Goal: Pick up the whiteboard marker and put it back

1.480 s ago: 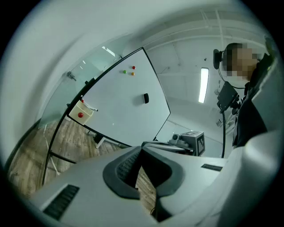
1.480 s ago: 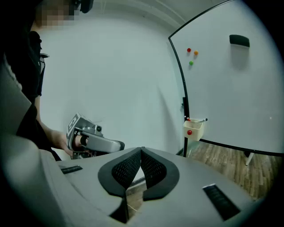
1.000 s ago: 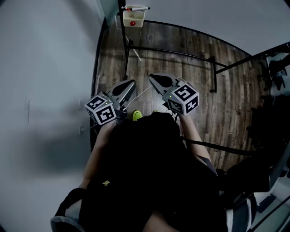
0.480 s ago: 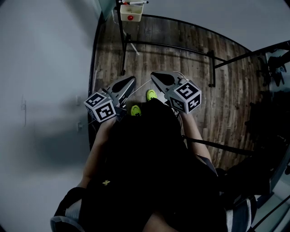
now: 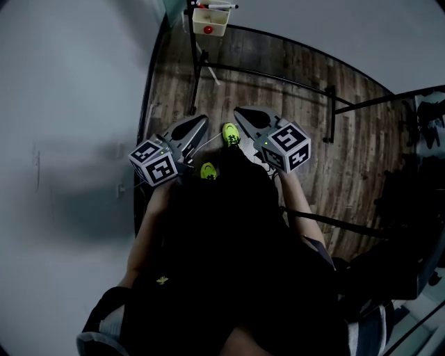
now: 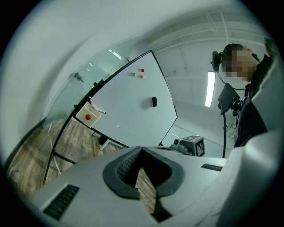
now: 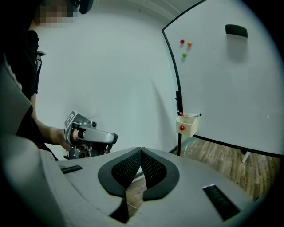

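Since a second ago, one yellow shoe (image 5: 230,133) has stepped ahead on the wooden floor (image 5: 278,62), and it now shows between the two grippers; the other shoe (image 5: 207,170) sits further back.

Head view: the left gripper (image 5: 201,122) and right gripper (image 5: 240,112) are held side by side, near each other but apart, both aimed toward the whiteboard stand. At the top edge of the picture, the whiteboard marker (image 5: 217,6) lies across the top of a small cream tray (image 5: 217,24) that hangs on the stand's black post.

Left gripper view: the fingers meet at their tips with nothing held; only floor shows through the gap lower down. Ahead stands the whiteboard (image 6: 128,106), with the tray at its lower left corner, a black eraser (image 6: 153,102) and small coloured magnets (image 6: 142,70) on its face.

Right gripper view: the fingers are pressed together and empty. The tray and marker hang well ahead at the board's lower left corner, and the left gripper shows at the left, held in a hand (image 7: 57,137).
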Action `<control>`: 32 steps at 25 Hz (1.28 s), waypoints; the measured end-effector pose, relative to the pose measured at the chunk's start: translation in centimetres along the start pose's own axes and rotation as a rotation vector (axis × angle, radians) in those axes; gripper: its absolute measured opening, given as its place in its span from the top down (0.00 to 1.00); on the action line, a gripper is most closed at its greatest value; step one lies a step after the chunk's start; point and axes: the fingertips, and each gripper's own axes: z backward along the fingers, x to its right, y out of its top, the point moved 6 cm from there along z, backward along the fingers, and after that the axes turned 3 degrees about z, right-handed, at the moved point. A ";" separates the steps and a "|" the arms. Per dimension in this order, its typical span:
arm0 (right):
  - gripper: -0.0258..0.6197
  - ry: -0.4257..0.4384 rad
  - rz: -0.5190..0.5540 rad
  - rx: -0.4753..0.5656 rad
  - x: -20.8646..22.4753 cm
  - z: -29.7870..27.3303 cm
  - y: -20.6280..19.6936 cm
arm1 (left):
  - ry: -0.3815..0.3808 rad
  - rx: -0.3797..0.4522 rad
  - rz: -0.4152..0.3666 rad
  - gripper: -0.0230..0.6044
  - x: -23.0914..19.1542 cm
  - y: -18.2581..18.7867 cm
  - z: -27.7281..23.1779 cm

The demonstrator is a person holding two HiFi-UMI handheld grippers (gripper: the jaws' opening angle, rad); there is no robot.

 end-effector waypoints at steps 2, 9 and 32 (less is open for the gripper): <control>0.96 0.003 0.017 0.007 1.0 -0.5 0.5 | 0.011 0.005 -0.006 0.96 -0.5 0.5 -0.6; 0.96 0.040 0.019 0.003 5.3 -2.1 1.2 | 0.046 0.000 0.012 0.96 -2.0 2.0 -3.7; 0.96 0.183 0.087 0.013 19.5 -7.2 5.1 | 0.184 0.070 0.023 0.96 -7.3 7.9 -15.1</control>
